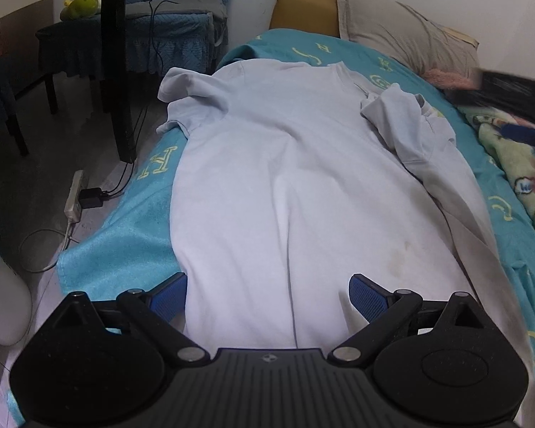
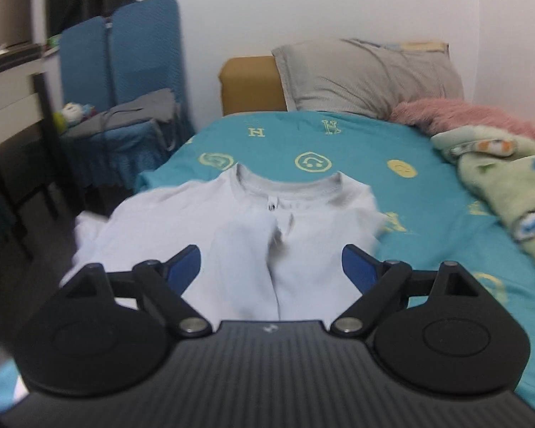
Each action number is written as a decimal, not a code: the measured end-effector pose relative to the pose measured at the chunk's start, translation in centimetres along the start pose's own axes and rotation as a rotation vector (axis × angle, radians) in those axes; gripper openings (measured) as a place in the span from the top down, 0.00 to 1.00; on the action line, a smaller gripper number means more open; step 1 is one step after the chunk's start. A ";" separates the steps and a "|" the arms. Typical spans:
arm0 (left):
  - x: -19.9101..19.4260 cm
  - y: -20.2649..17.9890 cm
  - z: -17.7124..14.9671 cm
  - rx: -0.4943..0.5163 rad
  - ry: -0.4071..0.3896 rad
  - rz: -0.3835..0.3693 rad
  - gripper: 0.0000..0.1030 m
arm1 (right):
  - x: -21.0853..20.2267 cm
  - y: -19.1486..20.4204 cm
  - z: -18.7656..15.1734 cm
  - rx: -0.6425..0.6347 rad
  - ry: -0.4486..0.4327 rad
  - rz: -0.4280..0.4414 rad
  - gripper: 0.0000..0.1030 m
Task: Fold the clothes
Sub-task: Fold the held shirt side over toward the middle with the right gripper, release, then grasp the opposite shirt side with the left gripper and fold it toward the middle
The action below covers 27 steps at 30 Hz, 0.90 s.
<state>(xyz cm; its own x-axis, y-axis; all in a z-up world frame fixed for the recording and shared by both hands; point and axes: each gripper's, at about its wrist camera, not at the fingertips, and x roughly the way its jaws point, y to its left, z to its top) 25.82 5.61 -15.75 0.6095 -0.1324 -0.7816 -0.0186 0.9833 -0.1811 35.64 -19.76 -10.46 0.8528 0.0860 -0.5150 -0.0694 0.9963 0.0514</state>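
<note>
A pale lilac T-shirt [image 1: 285, 178] lies spread on the teal bed sheet [image 1: 132, 221], collar at the far end. Its right sleeve [image 1: 406, 121] is folded in onto the body; its left sleeve [image 1: 185, 96] hangs at the bed's edge. My left gripper [image 1: 267, 297] is open over the shirt's hem, holding nothing. My right gripper [image 2: 271, 267] is open above the shirt [image 2: 182, 228] near the collar [image 2: 289, 187], holding nothing. The right wrist view is blurred.
A grey pillow [image 2: 367, 75] and a brown headboard [image 2: 249, 85] stand at the bed's far end. A green patterned blanket [image 2: 506, 192] and pink fluffy cloth [image 2: 456, 114] lie at the right. Blue-covered chairs [image 2: 132, 82], a dark table leg [image 1: 117, 64] and a power strip [image 1: 75, 196] are left.
</note>
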 end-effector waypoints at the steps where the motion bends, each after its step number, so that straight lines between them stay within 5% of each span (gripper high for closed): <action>1: -0.1 0.1 -0.2 -0.003 0.013 0.000 0.06 | -2.7 -0.3 -0.8 -0.005 0.001 0.009 0.15; 6: -1.2 1.4 -2.0 -0.054 0.110 -0.022 0.06 | -15.8 -3.5 -6.1 0.122 -0.001 0.026 0.15; 12: -4.4 2.1 -3.3 -0.055 0.157 -0.011 0.06 | -24.0 -8.2 -10.1 0.351 -0.007 -0.028 0.15; 21: -5.4 2.7 -5.7 -0.078 0.381 0.006 0.09 | -24.8 -13.0 -12.1 0.556 -0.016 -0.048 0.15; 23: -5.7 2.2 -5.8 -0.039 0.394 0.042 0.14 | -24.4 -13.4 -12.2 0.575 0.001 -0.038 0.15; 25: -5.9 1.7 -5.9 0.000 0.408 0.076 0.33 | -24.0 -13.6 -12.4 0.588 0.014 -0.024 0.15; 27: -6.2 1.3 -5.9 0.034 0.425 0.078 0.41 | -23.9 -13.8 -12.5 0.604 0.020 -0.020 0.15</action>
<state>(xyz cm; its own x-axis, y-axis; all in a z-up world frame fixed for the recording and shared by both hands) 17.37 6.93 -14.63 0.2264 -0.0904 -0.9698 -0.0214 0.9950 -0.0977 9.77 -35.50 -9.52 0.8405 0.0732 -0.5368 0.2580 0.8173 0.5153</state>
